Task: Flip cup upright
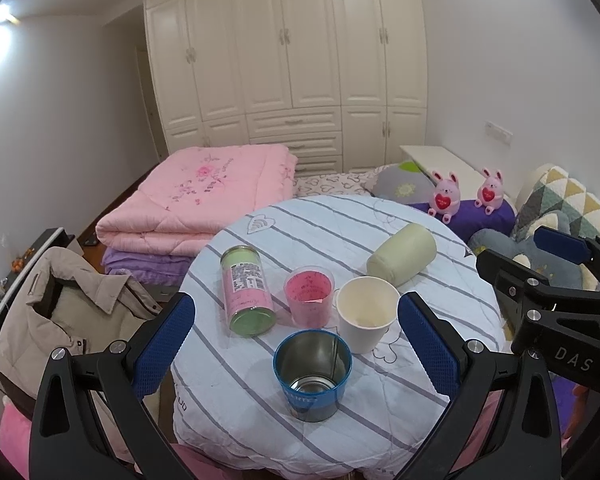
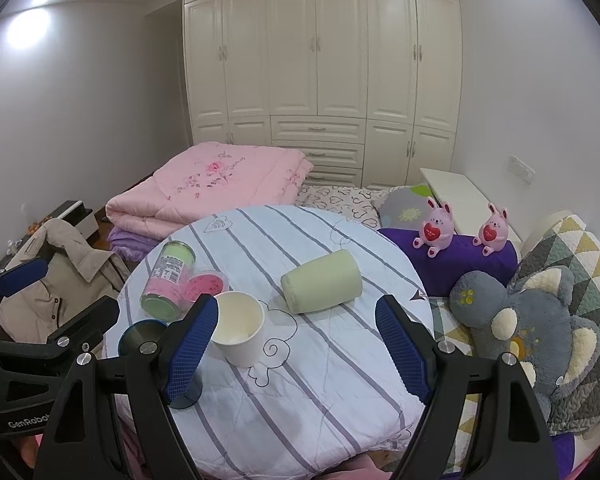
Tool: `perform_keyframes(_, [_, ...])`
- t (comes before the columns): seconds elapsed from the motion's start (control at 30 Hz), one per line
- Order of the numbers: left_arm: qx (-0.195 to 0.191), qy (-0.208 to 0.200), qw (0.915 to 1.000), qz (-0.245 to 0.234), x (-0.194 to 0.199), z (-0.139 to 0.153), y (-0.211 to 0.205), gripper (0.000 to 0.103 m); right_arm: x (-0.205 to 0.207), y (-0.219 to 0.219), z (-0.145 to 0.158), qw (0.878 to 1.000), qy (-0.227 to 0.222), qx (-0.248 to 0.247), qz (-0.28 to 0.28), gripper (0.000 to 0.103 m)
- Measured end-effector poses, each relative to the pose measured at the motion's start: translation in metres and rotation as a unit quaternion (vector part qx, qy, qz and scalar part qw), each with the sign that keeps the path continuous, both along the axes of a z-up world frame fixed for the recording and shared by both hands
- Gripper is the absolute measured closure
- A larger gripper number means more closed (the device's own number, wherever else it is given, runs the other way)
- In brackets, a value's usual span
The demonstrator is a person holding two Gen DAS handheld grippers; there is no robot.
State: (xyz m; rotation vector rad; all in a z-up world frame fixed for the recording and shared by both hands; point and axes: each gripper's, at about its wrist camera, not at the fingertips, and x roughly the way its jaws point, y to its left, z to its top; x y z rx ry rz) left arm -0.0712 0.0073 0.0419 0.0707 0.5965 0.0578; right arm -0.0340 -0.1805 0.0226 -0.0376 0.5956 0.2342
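Both jaws stood open, holding nothing; the toppled green cup (image 2: 321, 282) lay ahead between the right gripper's (image 2: 296, 348) jaws, apparently rim-away; gripping mid-body would suit.

You have a round table under a white quilted cloth with grey stripes (image 1: 260, 380). On it a blue metal tin (image 1: 313, 376) stands open, just beside a white paper cup (image 1: 366, 314) and a pink translucent plastic cup (image 1: 309, 297), both upright. A pink-and-green labelled canister (image 1: 246, 290) lies on its side to their left. Behind the table you see a folded pink quilt (image 1: 196, 200), a beige jacket (image 1: 52, 304), two pink rabbit toys (image 2: 434, 229) on a purple cushion (image 2: 460, 260), a grey plush animal (image 2: 532, 320) and a cream wardrobe (image 2: 320, 60).
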Motion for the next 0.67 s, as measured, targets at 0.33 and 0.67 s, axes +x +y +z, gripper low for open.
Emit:
perform_keyframes(0.33, [0.008, -0.009, 0.9999, 0.002, 0.0040, -0.0009, 0.0005, 0.000, 0.0016, 0.0018, 0.0002, 1.000, -0.001, 0.000, 0.000, 0.021])
perform_keyframes(0.67, [0.001, -0.011, 0.9999, 0.000, 0.0074, -0.0027, 0.0043, 0.001, 0.0067, 0.0067, -0.0011, 1.000, 0.003, -0.003, 0.000, 0.021])
